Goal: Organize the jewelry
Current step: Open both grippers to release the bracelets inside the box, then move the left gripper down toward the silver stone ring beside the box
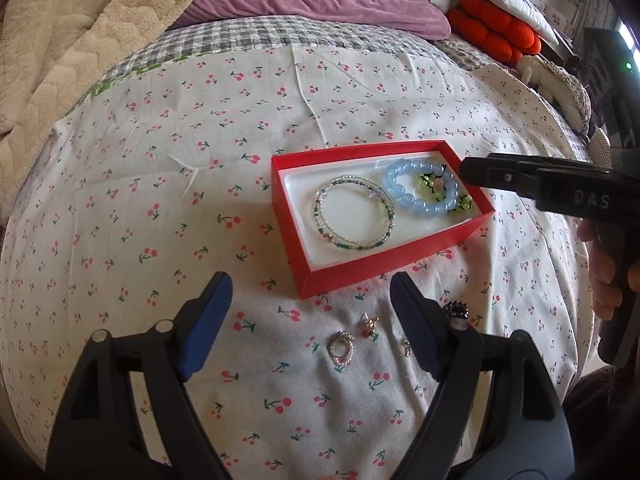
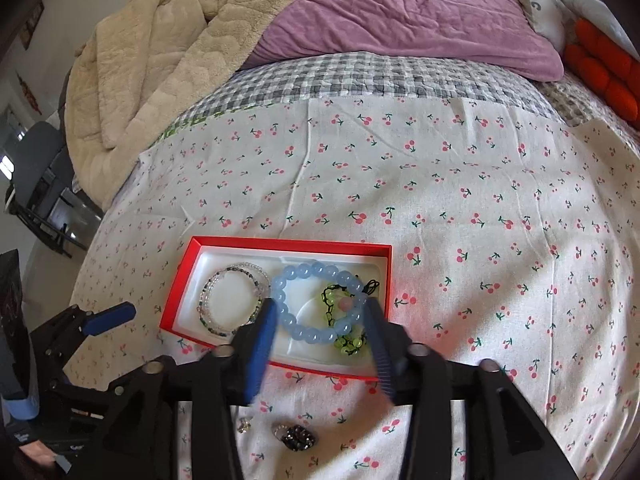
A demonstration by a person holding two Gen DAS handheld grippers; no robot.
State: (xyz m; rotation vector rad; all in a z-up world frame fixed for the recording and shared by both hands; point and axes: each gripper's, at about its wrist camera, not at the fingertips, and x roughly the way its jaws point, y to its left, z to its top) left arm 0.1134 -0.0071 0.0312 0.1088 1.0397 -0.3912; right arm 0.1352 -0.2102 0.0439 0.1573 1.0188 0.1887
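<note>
Box (image 1: 362, 270): red, white-lined, lying on the cherry-print sheet (image 1: 160, 200) — the landmark for all below.
Blue bracelet (image 2: 320, 304): big pale-blue beads, inside the box at its right end, lying free.
Green bracelet (image 2: 348, 340): green beads on black cord, inside the box, partly under the blue bracelet.
Wire bracelet (image 1: 354, 212): thin coils of small beads, inside the box at its left end.
Rings: outside the box, on the sheet near its front wall — a pearl ring (image 1: 340, 348), a red-stone ring (image 1: 370, 324), a dark ring (image 1: 456, 311), and a small one (image 1: 406, 347) that is perhaps a ring; too small to tell.
Left gripper (image 1: 310, 320): jaws wide, nothing between the pads, over the rings just in front of the box.
Right gripper (image 2: 320, 344): jaws apart over the right end of the box, fingers (image 2: 262, 344) blurred; the blue bracelet shows between them, not pinched.
Bedding: purple quilt (image 2: 400, 12) and beige blanket (image 2: 160, 60) well behind the box.
</note>
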